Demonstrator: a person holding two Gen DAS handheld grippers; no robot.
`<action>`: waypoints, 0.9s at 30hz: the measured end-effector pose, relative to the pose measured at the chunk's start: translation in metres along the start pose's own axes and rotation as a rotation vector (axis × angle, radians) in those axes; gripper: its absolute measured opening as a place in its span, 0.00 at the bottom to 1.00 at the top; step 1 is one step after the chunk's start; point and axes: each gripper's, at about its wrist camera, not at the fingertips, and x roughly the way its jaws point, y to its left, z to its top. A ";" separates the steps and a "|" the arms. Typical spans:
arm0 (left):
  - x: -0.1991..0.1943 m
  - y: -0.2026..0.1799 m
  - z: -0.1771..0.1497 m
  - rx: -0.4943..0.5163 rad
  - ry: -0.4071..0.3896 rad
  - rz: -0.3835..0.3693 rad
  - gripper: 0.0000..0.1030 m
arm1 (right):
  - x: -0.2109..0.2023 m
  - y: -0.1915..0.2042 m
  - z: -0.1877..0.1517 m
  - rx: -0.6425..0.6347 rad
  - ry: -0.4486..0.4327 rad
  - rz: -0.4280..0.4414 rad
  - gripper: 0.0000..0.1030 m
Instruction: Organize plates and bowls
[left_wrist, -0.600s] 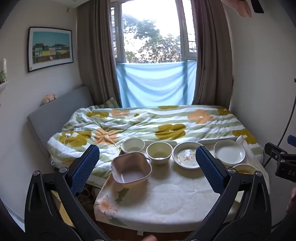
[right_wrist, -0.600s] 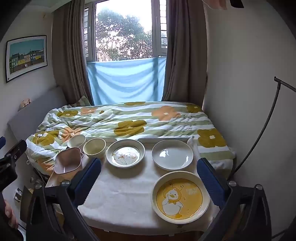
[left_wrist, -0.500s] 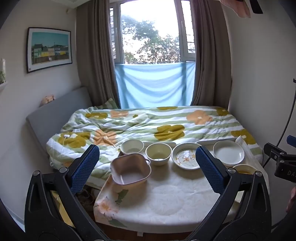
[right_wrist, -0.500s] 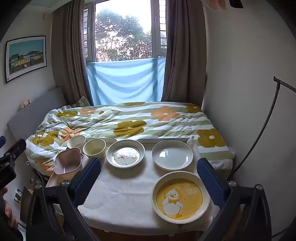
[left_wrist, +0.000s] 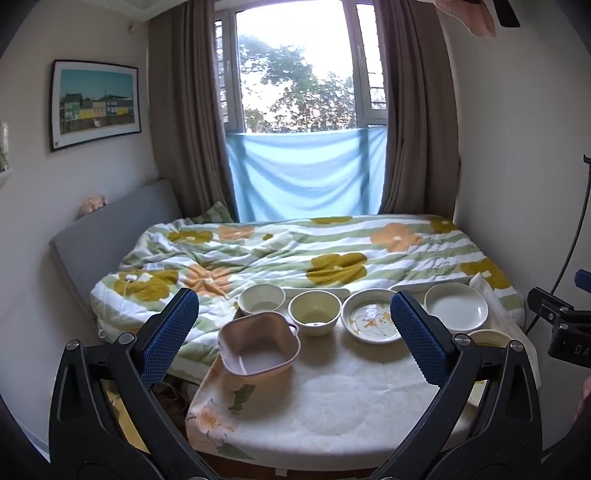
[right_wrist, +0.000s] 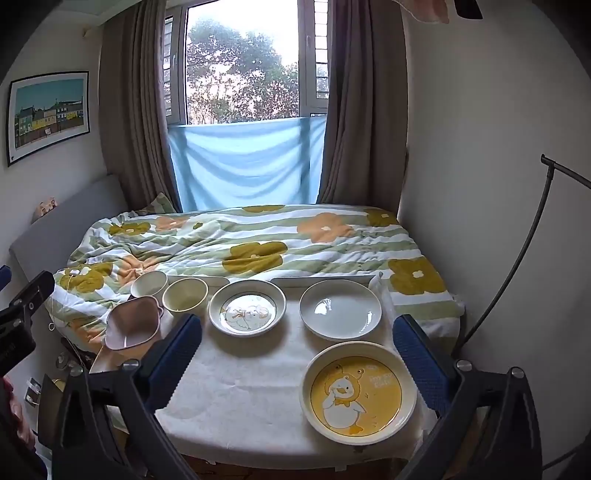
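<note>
Both my grippers hang wide apart and empty above the worktop (right_wrist: 251, 387) — left gripper (left_wrist: 293, 328) faces the pink square bowl (left_wrist: 258, 341), right gripper (right_wrist: 297, 349) the duck plate (right_wrist: 356, 393) — nothing stacked yet, so next I drop onto a rim.

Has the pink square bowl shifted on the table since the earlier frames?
No. The pink square bowl sits at the same corner of the table, just in front of the cream bowl.

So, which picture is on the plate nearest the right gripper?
A white duck on yellow, clearest in the right wrist view.
</note>
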 end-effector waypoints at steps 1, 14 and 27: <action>0.001 -0.002 0.001 0.001 0.002 -0.004 1.00 | 0.000 0.000 0.000 0.000 0.000 0.000 1.00; -0.002 -0.003 0.004 0.019 -0.025 0.006 1.00 | 0.001 0.001 -0.001 -0.001 0.000 -0.006 1.00; 0.003 -0.003 0.005 0.007 0.006 0.005 1.00 | 0.003 -0.003 0.000 0.000 0.003 -0.001 1.00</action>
